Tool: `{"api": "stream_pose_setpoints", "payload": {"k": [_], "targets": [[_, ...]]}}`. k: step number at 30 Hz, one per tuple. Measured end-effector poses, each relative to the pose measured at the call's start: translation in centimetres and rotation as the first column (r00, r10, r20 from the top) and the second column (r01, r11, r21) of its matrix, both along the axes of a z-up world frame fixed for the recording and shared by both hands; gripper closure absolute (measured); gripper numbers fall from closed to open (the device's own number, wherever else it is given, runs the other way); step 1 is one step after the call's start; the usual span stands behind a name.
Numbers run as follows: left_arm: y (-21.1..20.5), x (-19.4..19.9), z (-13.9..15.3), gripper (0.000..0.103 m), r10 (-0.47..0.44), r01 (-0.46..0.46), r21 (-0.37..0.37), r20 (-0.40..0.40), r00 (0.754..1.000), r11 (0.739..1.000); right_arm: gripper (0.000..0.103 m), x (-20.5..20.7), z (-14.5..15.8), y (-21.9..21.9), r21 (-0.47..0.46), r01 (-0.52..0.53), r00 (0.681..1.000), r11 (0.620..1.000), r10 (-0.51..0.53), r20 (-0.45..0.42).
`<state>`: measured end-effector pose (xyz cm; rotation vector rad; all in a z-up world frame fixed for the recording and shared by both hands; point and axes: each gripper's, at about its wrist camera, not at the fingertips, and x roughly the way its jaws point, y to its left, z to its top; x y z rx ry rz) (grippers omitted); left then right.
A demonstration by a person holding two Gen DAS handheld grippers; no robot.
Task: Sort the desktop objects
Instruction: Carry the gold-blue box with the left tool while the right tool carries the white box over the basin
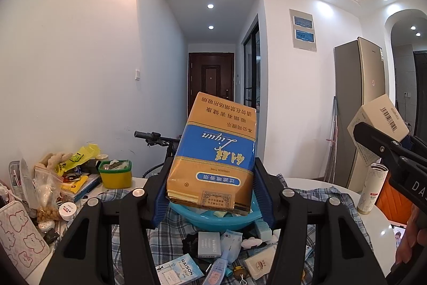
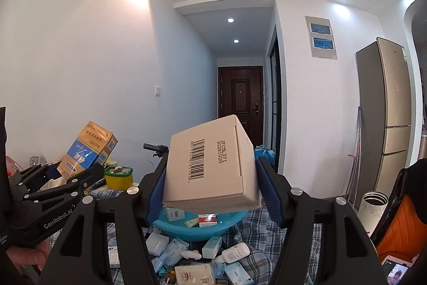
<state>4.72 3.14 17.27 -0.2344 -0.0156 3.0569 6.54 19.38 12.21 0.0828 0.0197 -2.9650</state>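
Observation:
My left gripper is shut on a gold and blue cigarette carton, held up above a blue plastic basin. The same carton and left gripper show at the left of the right wrist view. My right gripper is shut on a beige cardboard box with a barcode, also raised over the basin. That box and the right gripper appear at the right edge of the left wrist view. Small boxes lie inside the basin.
A checked cloth covers the table under several small boxes, packets and tubes. A yellow and green tub, bags and pouches crowd the left side. A white flask, an orange chair and a phone are at the right.

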Motion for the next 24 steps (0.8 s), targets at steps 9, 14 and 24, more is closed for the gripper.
{"api": "stream_pose_setpoints", "payload": {"k": [9, 14, 24], "targets": [[0.2, -0.6, -0.4, 0.045, -0.030, 0.031, 0.029, -0.015, 0.999, 0.999, 0.042, 0.0, 0.0, -0.4, 0.019, -0.002, 1.000, 1.000, 0.002, -0.002], [0.5, -2.9, -0.7, 0.045, -0.057, 0.056, 0.053, 0.009, 0.998, 0.997, 0.042, -1.6, -0.4, -0.6, 0.057, 0.010, 1.000, 0.998, -0.011, 0.008], [-0.5, -10.1, 2.4, 0.045, -0.024, 0.034, 0.083, -0.120, 0.992, 0.996, 0.042, -6.8, 1.8, -0.8, 0.002, 0.009, 1.000, 1.000, -0.009, -0.029]]}}
